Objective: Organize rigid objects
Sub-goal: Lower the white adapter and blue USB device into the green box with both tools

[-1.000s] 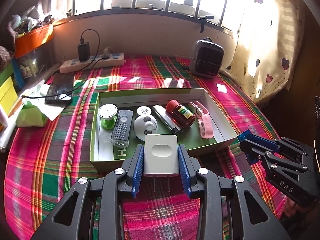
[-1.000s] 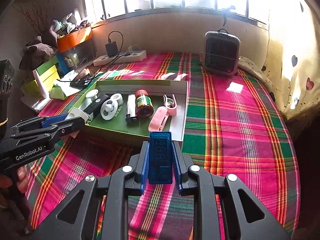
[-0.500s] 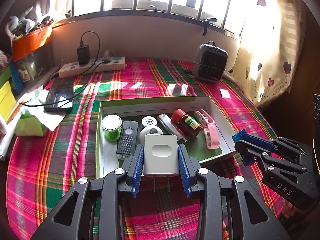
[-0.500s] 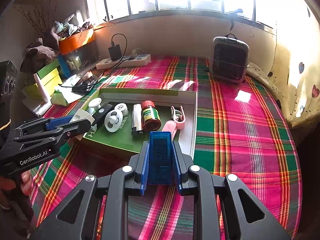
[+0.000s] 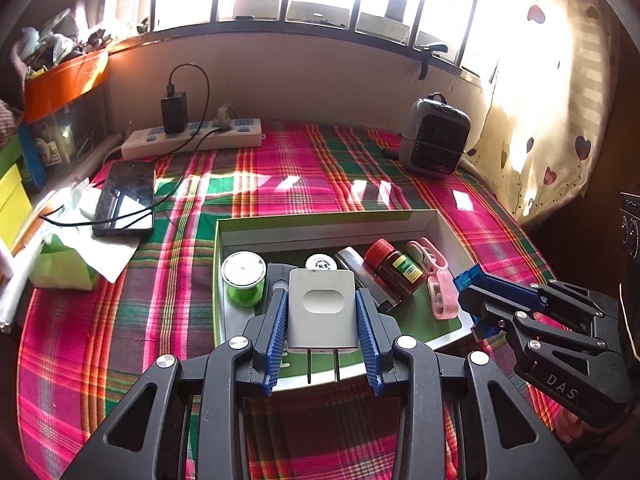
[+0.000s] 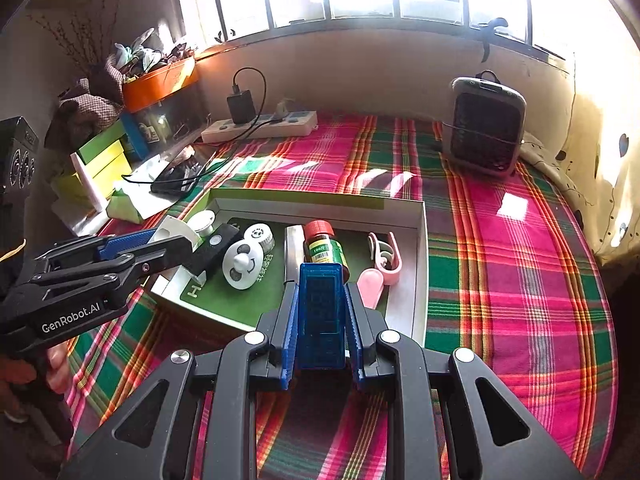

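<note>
Though smooth, boxy charger (image 5: 322, 309) (white plastic)

White plug adapter (image 5: 322, 308) & blue module (image 6: 322, 314) upright, held over green-lined tray (image 6: 420, 248).

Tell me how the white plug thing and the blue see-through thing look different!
The white charger plug is solid, wide and boxy, while the blue translucent gadget is see-through, narrower and taller. The charger has two metal prongs sticking out below; the blue gadget shows none. The left tongs hold the charger; the right tongs hold the blue gadget. Both are clamped upright near the green tray's front edge.
</note>
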Tool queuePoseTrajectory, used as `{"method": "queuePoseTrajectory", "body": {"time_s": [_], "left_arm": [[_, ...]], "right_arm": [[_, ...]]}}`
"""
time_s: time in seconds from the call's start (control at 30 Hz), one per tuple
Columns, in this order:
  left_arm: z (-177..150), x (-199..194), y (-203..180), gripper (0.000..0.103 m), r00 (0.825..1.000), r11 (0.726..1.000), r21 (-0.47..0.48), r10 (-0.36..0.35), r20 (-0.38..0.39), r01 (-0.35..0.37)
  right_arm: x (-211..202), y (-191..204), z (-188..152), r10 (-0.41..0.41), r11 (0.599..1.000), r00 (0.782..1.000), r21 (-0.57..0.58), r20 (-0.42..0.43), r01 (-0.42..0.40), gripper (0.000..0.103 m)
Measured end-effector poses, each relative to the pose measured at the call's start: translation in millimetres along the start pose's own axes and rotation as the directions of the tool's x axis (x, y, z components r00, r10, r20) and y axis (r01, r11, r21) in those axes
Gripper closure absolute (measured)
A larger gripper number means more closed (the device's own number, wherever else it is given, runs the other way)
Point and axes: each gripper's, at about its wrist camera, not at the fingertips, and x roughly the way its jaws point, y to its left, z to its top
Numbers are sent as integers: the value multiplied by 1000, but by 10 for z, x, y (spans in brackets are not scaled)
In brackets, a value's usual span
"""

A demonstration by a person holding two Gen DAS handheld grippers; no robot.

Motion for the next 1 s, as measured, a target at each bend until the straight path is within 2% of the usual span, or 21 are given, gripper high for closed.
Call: {"method": "queuePoseTrajectory", "body": {"time_s": [0.53, 1.0], "left_arm": [[216, 290, 180, 70, 1000, 1000, -23, -9, -29, 8], [315, 532, 277, 70, 998, 999, -37, -16, -56, 14]], "right_arm": [[345, 133, 169, 49, 999, 998, -17, -26, -49, 80], [607, 205, 180, 72, 997, 995, -16, -71, -74, 80]]}}
